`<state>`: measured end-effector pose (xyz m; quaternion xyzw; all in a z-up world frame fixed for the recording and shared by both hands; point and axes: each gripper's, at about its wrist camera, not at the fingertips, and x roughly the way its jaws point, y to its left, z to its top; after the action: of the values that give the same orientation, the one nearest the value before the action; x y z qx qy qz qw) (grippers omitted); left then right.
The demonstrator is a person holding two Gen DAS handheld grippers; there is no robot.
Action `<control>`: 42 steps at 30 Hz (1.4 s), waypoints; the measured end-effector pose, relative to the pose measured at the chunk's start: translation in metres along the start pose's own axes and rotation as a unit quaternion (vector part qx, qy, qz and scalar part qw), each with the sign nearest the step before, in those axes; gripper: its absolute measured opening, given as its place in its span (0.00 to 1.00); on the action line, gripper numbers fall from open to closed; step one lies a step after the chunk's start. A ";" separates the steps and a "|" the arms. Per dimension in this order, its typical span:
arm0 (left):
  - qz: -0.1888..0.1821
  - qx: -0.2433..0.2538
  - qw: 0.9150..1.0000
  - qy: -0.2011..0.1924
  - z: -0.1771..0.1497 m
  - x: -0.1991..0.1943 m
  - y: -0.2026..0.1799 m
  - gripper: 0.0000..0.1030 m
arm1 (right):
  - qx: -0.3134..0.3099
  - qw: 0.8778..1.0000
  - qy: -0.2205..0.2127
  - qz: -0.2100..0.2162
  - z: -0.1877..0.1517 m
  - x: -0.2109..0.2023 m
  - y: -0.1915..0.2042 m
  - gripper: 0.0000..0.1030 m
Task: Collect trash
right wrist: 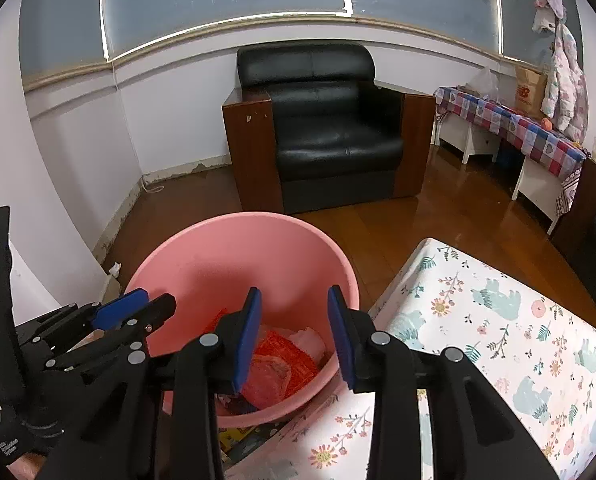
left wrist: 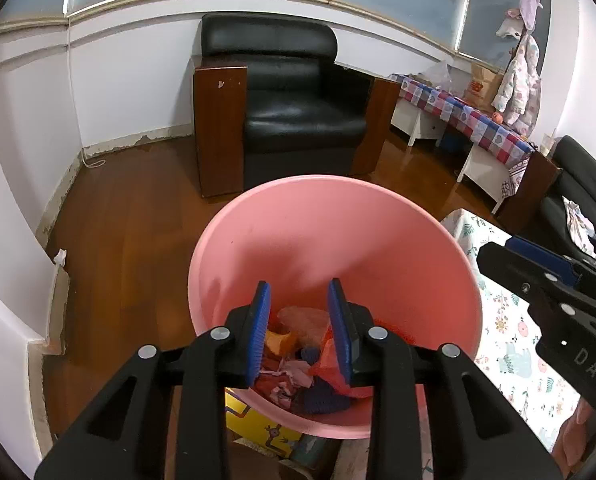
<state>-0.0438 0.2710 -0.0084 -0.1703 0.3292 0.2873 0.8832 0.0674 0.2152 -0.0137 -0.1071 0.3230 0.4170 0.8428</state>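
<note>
- Trash (left wrist: 298, 364) lies heaped in the pink basin (left wrist: 338, 216), beside the floral table (right wrist: 498, 320).
- Left gripper (left wrist: 300, 316) hangs over it, jaws apart, empty.
- Right gripper (right wrist: 293, 320) likewise spread, holding nothing.

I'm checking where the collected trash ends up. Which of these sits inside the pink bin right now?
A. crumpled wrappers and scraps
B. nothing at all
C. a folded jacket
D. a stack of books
A: the pink bin holds a heap of crumpled wrappers and scraps at its bottom, red and orange pieces among them, seen past the open left gripper and also past the open right gripper.
</note>
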 end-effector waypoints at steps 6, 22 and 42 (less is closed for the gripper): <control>-0.008 0.003 1.000 -0.010 0.000 -0.016 -0.008 0.29 | 0.011 1.000 -0.020 0.003 -0.011 -0.031 -0.011 0.44; -0.028 0.068 0.997 -0.029 -0.018 -0.069 -0.084 0.48 | 0.033 0.999 -0.038 -0.001 -0.084 -0.129 -0.048 0.68; 0.003 0.077 0.996 -0.035 -0.045 -0.097 -0.122 0.48 | 0.085 0.993 -0.086 0.005 -0.103 -0.185 -0.081 0.69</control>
<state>-0.0497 0.1159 0.0388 -0.0906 0.3193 0.2691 0.9041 0.0006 0.0002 0.0172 0.0029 0.2843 0.4000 0.8713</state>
